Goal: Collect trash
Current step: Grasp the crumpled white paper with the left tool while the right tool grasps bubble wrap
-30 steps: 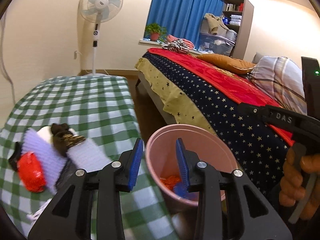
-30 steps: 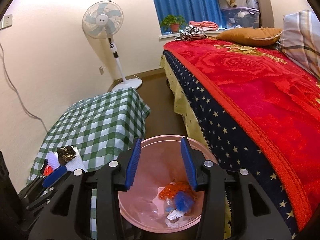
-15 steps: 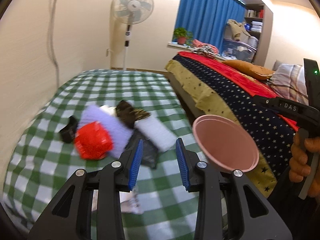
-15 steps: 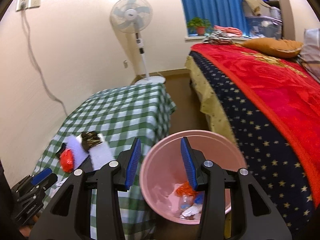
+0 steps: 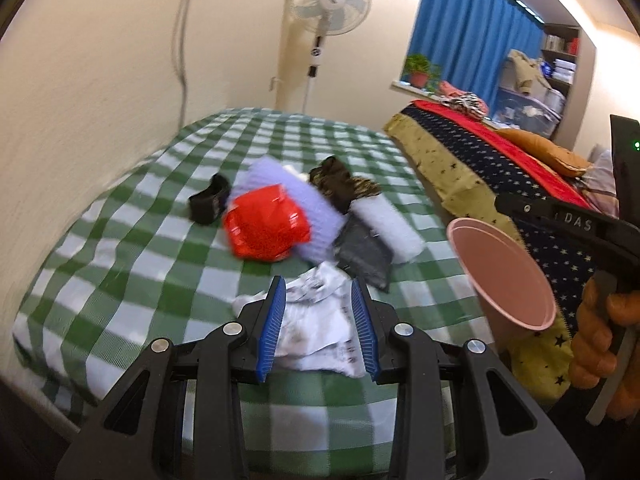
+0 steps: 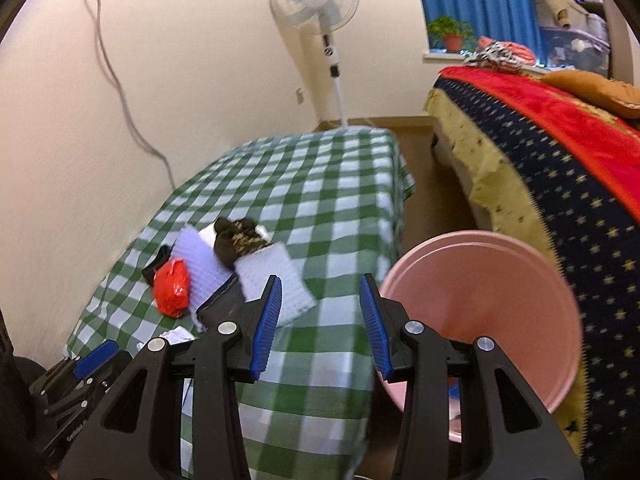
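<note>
left tongs [image 5: 318, 326]: parted, empty, over crumpled white paper [image 5: 320, 328] | right tongs [image 6: 320, 320]: parted, empty | trash pile [image 5: 280, 220] on checked table [image 5: 132, 256] | pink bin [image 6: 488, 300] beside table

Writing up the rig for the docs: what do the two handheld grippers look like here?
Both match: the left gripper and right gripper have matte black plastic bodies with triangular cut-outs, silver bolt heads at the joints and ribbed blue pads inside each finger. The right gripper's side carries raised lettering ending "DAS" and a green indicator light. No cables or sleeves show.
</note>
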Demonstrator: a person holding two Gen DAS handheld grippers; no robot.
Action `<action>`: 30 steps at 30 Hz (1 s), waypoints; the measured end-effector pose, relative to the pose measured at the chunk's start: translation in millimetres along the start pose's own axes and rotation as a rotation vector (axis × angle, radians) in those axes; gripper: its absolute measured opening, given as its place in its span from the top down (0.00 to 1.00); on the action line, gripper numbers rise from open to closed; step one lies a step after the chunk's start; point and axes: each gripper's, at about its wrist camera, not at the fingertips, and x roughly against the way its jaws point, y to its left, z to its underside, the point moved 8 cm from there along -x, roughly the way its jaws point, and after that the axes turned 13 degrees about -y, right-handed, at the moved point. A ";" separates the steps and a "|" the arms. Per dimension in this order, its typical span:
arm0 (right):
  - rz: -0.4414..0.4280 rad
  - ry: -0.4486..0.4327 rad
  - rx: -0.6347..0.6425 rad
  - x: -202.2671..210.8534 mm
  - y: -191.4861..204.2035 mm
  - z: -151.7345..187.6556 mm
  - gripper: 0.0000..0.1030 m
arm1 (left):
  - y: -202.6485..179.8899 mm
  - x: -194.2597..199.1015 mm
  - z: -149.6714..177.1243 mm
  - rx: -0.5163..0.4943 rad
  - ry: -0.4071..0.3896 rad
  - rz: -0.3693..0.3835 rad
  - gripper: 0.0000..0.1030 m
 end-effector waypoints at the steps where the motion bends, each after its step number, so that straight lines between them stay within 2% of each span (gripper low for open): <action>1: -0.008 0.009 0.003 -4.5 4.5 4.4 0.60 | 4.8 -0.5 1.2 0.010 0.002 -0.014 0.68; 6: -0.046 0.042 0.045 -25.6 28.9 20.9 0.60 | 18.9 -9.6 14.0 0.064 0.048 -0.035 0.68; 15: -0.082 0.097 0.046 -52.8 42.0 40.6 0.59 | 23.6 -18.6 26.2 0.094 0.088 -0.055 0.66; 23: -0.065 0.147 0.084 -73.1 48.7 54.3 0.59 | 27.1 -20.0 29.8 0.107 0.102 -0.067 0.60; 26: -0.065 0.168 0.087 -77.1 48.2 59.7 0.64 | 27.2 -21.2 31.3 0.113 0.109 -0.063 0.60; 29: -0.067 0.181 0.079 -78.7 47.1 62.8 0.76 | 28.9 -19.3 31.1 0.121 0.107 -0.071 0.60; 30: -0.068 0.181 0.077 -78.4 46.8 62.7 0.83 | 28.9 -18.9 30.5 0.122 0.106 -0.070 0.60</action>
